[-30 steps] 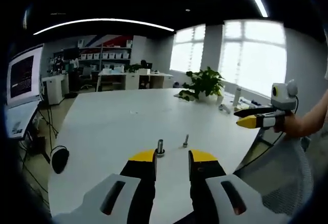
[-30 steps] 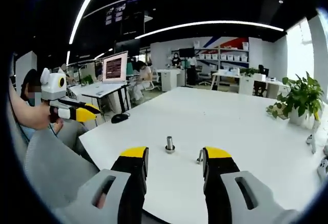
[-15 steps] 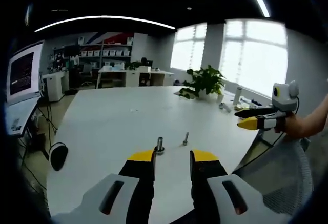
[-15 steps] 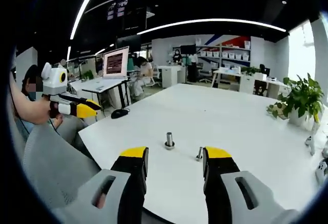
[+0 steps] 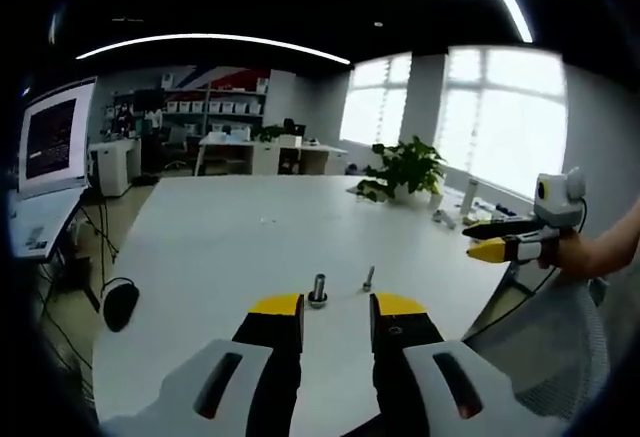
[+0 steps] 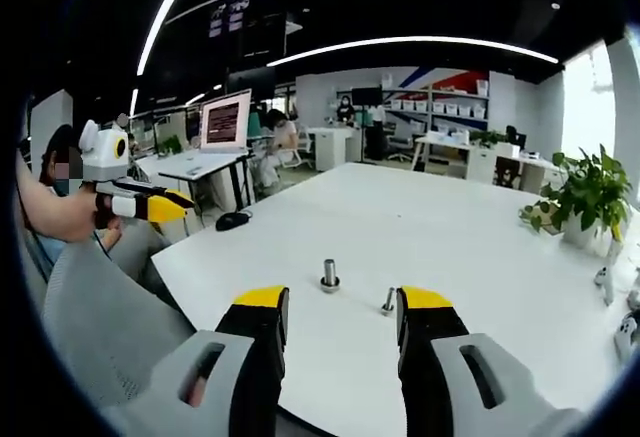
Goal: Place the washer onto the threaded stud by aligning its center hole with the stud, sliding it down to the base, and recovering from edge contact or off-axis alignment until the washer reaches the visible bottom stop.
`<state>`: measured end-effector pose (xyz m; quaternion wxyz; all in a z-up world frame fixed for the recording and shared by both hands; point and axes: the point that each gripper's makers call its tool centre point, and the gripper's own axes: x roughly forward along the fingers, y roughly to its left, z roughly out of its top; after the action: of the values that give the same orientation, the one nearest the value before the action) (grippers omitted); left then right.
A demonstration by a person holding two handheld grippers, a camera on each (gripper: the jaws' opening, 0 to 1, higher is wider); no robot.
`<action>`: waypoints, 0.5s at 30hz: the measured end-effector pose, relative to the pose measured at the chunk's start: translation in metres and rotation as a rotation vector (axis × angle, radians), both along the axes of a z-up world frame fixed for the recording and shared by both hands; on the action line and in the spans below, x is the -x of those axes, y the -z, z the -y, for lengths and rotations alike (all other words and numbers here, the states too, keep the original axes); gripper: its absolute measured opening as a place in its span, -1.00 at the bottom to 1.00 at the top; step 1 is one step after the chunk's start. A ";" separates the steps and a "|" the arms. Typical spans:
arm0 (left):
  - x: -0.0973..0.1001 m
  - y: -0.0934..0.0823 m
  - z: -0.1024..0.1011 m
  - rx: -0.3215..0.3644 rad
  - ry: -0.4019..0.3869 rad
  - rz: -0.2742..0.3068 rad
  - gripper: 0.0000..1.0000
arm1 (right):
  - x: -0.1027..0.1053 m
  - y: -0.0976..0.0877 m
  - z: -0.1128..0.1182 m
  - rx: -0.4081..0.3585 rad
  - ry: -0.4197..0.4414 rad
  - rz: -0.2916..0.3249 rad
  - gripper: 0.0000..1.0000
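White table (image 6: 480, 247), yellow-tipped black tongs (image 6: 335, 312), grey metal stud (image 6: 329, 275).

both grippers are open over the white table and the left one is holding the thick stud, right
Not quite: the left gripper holds nothing. In the left gripper view the thick stud stands on the white table, beyond the open jaws. The rest is right.

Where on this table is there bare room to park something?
The white table is bare from the stud and the small bolt out to its far end, and toward the potted plant. The near edge around both pieces is crowded.
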<state>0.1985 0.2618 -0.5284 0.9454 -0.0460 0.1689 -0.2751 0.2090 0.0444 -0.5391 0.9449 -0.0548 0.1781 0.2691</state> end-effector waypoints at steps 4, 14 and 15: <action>-0.003 -0.002 -0.002 0.014 -0.007 0.003 -0.51 | 0.001 0.001 -0.004 0.013 -0.018 0.000 -0.09; -0.004 -0.003 -0.005 0.023 -0.025 0.006 -0.52 | 0.001 0.003 -0.004 0.035 -0.023 0.000 -0.09; -0.004 -0.001 -0.006 0.018 -0.028 0.001 -0.52 | 0.001 0.002 -0.004 0.030 -0.025 0.003 -0.09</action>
<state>0.2022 0.2677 -0.5270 0.9488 -0.0569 0.1651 -0.2632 0.2076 0.0486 -0.5409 0.9408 -0.0717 0.1800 0.2782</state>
